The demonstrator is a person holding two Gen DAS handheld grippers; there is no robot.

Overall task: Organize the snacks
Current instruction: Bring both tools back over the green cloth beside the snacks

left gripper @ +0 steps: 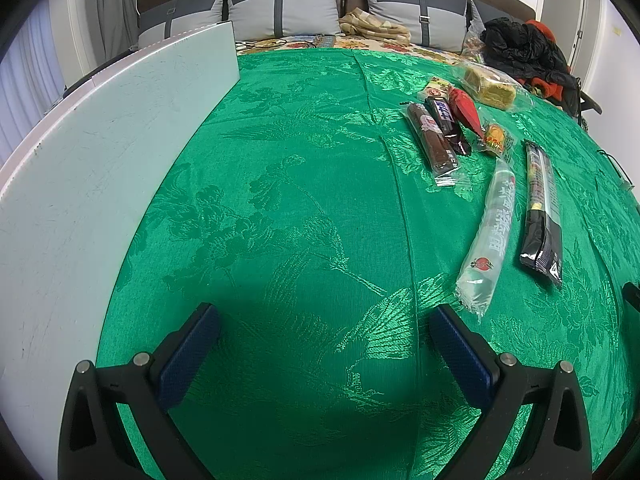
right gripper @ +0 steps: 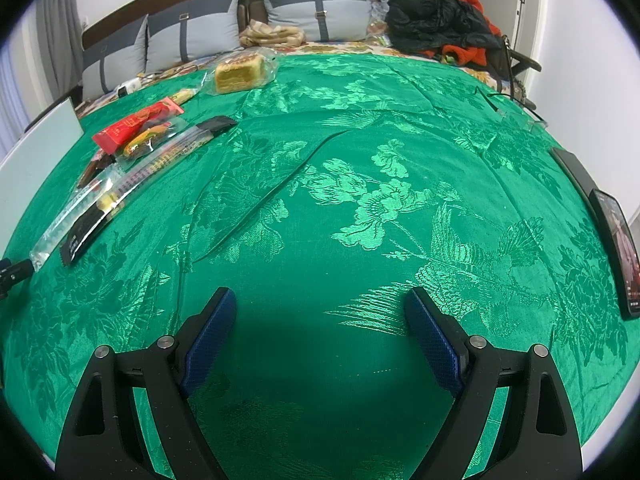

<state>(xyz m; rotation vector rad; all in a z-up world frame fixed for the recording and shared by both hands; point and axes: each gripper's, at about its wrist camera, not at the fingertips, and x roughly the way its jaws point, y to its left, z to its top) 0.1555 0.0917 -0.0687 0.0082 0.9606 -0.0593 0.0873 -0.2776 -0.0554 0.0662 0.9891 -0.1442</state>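
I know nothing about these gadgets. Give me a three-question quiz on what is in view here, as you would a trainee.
1. True or false: the left gripper holds a snack.
2. What does the white board rest on? A) bare floor B) green cloth C) a pillow
3. Fill in: the black packet lies beside the ____ long packet.

Key: 1. False; both it and the right gripper are open and empty. 2. B. 3. Clear.

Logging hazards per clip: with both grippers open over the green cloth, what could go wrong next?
1. The clear snack sleeve and black packet lie close side by side; the left gripper might catch both.
2. A phone sits at the cloth's right edge, where the right gripper could knock it.
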